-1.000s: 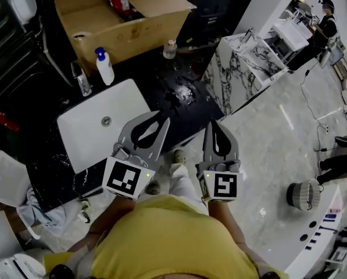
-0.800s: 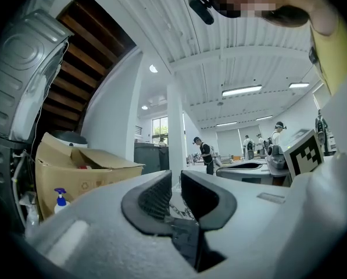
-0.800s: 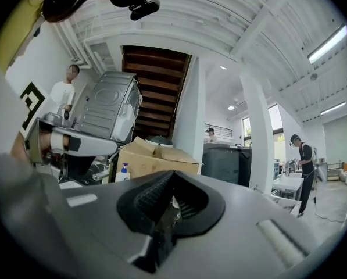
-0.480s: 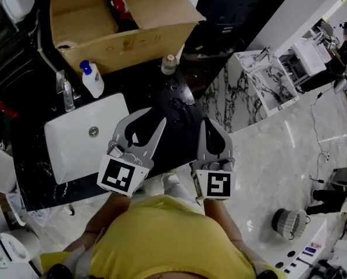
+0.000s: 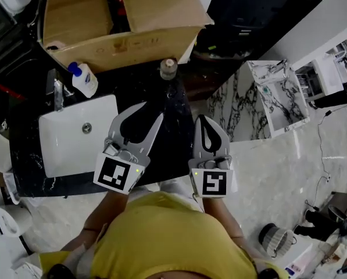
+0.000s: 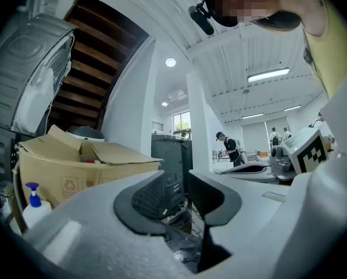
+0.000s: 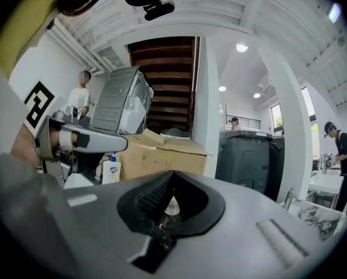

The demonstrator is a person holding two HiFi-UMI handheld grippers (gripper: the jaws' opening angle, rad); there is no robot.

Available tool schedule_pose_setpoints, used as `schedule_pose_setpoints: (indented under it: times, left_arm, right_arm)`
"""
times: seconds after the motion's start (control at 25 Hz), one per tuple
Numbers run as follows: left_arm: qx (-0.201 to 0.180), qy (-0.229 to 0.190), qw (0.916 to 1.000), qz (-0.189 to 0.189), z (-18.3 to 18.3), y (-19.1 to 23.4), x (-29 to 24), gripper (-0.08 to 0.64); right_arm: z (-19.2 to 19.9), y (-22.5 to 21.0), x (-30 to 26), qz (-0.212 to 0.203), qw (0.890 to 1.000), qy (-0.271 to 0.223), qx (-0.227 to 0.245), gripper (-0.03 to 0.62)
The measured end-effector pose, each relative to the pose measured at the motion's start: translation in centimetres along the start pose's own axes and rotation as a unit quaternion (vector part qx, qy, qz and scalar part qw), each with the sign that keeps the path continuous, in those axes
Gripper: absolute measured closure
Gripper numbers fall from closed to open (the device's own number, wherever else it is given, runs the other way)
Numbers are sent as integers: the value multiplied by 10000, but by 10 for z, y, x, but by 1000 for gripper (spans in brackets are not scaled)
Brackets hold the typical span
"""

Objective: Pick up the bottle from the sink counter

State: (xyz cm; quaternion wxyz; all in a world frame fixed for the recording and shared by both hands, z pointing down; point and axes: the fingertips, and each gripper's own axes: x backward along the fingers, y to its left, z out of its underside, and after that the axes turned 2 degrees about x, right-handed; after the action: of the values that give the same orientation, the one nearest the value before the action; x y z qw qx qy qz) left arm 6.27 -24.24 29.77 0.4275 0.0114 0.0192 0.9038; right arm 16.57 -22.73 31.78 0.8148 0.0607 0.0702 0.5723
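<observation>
The person is holding both tongs level over the black counter (image 5: 174, 133), just right of the white sink basin (image 5: 63, 147). The left gripper's (image 5: 151, 110) jaws have just been opening and are standing apart, nothing between them. The right gripper's (image 5: 206, 118) jaws are meeting at the tips, empty. The small clear capped bottle (image 5: 168, 68) is standing beyond the basin's far right corner. This looks like the reach. Next, the open jaws need bringing round the bottle's body and squeezing.

We view the bench (image 5: 176, 129) steeply from overhead, while the left tongs (image 5: 151, 110) and right tongs (image 5: 204, 120) cameras look level along their jaws, all sharing the cardboard box (image 5: 121, 39).
</observation>
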Motion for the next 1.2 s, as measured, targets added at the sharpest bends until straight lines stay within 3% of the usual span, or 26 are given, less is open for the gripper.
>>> schedule_pose_setpoints:
  times: [0.44, 0.8, 1.2]
  left_arm:
    - [-6, 232, 9996, -139, 33, 22, -40, 410]
    - [37, 284, 9996, -31, 66, 50, -84, 356]
    - [92, 651, 9978, 70, 110, 72, -119, 313]
  right_arm:
    - [31, -4, -42, -396, 9992, 26, 99, 592]
    - [58, -8, -67, -282, 9993, 230, 52, 592]
    - [95, -18, -87, 24, 9992, 395, -5, 592]
